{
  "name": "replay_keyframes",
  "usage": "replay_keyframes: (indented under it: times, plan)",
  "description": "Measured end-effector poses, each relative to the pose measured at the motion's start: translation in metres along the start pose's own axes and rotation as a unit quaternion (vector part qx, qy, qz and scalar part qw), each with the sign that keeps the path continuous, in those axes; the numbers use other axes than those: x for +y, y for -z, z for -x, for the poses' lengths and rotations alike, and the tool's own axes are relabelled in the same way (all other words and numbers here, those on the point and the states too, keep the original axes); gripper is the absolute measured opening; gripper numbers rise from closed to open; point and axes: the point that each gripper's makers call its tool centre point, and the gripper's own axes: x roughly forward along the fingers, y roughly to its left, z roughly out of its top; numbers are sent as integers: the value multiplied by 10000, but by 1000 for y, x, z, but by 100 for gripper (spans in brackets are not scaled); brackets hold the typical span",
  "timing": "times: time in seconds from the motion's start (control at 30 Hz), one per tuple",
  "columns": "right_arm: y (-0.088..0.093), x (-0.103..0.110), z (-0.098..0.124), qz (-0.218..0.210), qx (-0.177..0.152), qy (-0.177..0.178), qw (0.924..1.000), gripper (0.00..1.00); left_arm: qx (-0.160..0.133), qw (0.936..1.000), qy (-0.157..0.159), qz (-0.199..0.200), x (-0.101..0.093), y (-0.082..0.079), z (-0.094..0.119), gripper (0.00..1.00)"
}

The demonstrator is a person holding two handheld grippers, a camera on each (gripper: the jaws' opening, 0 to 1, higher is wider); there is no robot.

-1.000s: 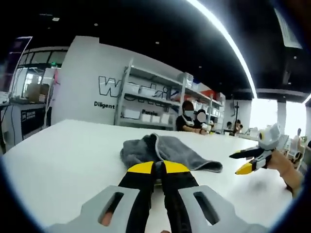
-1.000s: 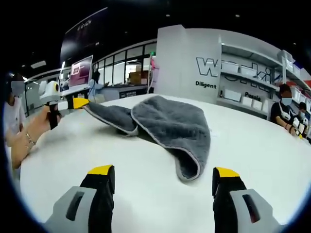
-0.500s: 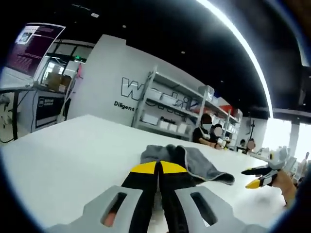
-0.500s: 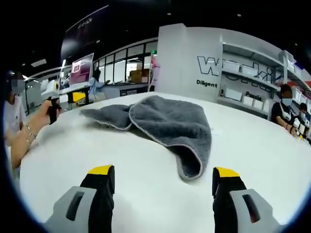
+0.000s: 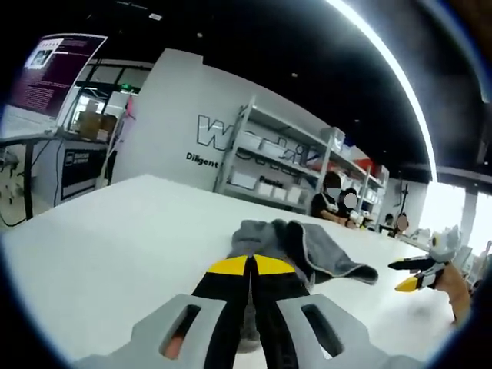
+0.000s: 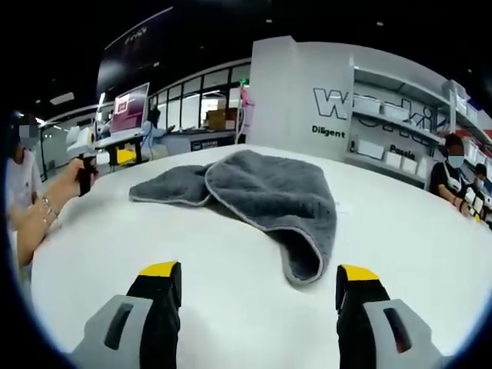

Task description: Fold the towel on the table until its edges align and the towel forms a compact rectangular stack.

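1. Towel (image 6: 265, 192): grey, rumpled, lying unfolded on the white table (image 6: 400, 231). In the right gripper view one corner trails toward the left and a rounded lobe hangs nearer, right of centre. In the left gripper view the towel (image 5: 307, 246) lies just beyond the jaw tips.
2. Left gripper (image 5: 247, 265): yellow-tipped black jaws pressed together with no gap; no cloth visible between them. In the right gripper view it appears at far left (image 6: 123, 156), held in a hand (image 6: 65, 184), apart from the towel's corner.
3. Right gripper (image 6: 257, 273): jaws spread wide, nothing between them, poised over bare table near the towel's rounded lobe. In the left gripper view it appears at right (image 5: 415, 274), tips apart, clear of the towel.
4. Background: white wall with dark lettering (image 6: 346, 104), shelving (image 5: 269, 165), seated people (image 6: 450, 177) at far right.
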Motion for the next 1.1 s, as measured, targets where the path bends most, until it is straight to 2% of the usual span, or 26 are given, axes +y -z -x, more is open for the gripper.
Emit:
replay_keyframes:
  times: [0.1,0.2,0.4,0.43,0.53,0.6,0.63,0.7,0.83,0.97,1.1]
  plan:
    - [0,1,0,-2,-5,-3,10000,83,24,10000,-14,3,1,1,-1,1]
    - [-5,2,-1,41,-169,-29,9998,81,53,10000,1,-44,1,3,0,1]
    - [-14,2,-3,398,-449,99,9982,65,80,10000,15,34,1,5,0,1]
    - [-15,2,-4,466,-477,118,9977,62,80,10000,15,46,1,5,0,3]
    - [-14,11,-16,1116,-553,155,9921,52,145,9997,-167,49,8,8,0,14]
    - [-10,13,-21,1420,-435,219,9887,47,178,9996,-214,45,11,9,0,18]
    - [-6,16,-25,1739,-343,246,9839,46,183,9996,-225,66,11,9,0,20]
    - [-2,22,-30,1962,-253,217,9800,43,182,9995,-248,100,12,10,0,26]
    - [3,43,-31,2040,-244,17,9787,43,331,9990,-293,30,13,15,-2,39]
    - [1,55,-34,1965,-304,-127,9799,43,601,9981,-71,-85,-1,24,-8,60]
    - [2,67,-37,1879,-324,-252,9813,43,762,9970,105,-122,-10,30,-9,65]
